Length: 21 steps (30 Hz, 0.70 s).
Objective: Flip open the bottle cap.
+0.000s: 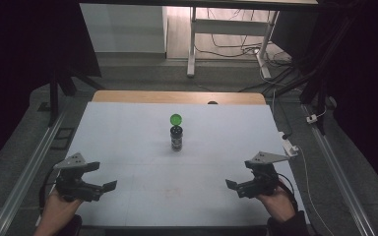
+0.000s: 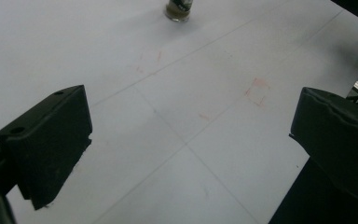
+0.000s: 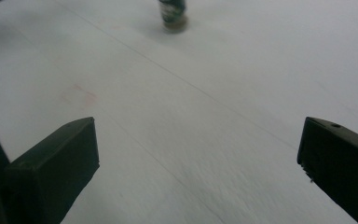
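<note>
**Both grippers wide open, bottle standing mid-table**

Nearest the camera: left gripper (image 1: pixel 109 186) and right gripper (image 1: pixel 232 185), held low over the near edge of the white table (image 1: pixel 128 147), jaws spread wide, nothing between them. Well ahead, between the two: small dark bottle (image 1: pixel 176 138), upright at mid-table, untouched. Just behind it, green round cap (image 1: pixel 175 119).

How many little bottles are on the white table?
1. The small dark bottle stands upright near the middle of the table, with a round green lid just behind it, well ahead of both open grippers. Nothing on the table could hide another.
</note>
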{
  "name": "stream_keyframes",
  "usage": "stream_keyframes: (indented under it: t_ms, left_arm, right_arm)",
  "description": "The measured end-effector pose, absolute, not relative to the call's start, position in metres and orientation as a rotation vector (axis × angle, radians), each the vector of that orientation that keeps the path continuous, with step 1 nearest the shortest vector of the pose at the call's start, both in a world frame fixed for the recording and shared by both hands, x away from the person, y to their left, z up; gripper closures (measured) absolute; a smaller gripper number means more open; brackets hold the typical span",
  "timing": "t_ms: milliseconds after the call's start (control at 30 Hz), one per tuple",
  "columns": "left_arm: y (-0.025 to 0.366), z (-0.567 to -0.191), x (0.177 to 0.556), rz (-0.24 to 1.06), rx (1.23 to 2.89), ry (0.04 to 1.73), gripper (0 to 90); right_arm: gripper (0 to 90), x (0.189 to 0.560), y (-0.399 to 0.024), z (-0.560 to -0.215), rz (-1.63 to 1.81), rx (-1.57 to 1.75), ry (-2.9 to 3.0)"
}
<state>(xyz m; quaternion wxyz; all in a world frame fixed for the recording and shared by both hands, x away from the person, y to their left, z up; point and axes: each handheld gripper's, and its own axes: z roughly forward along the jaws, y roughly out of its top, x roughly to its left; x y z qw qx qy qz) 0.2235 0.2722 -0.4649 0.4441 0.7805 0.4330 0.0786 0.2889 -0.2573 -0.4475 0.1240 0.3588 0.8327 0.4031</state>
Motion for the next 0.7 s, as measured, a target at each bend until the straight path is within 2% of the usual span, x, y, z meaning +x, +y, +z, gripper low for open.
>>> stream_keyframes:
  t_ms: [433, 700]
  left_arm:
    - [0.298, -0.474, 0.188, 0.317, 1.934, 1.206, 0.0]
    - [0.304, -0.479, 0.182, 0.308, 1.951, 1.262, 0.0]
  right_arm:
    - [0.0, 0.263, -0.298, -0.456, 1.085, 1.186, 2.336]
    - [0.0, 0.252, -0.316, -0.455, 1.116, 1.261, 2.293]
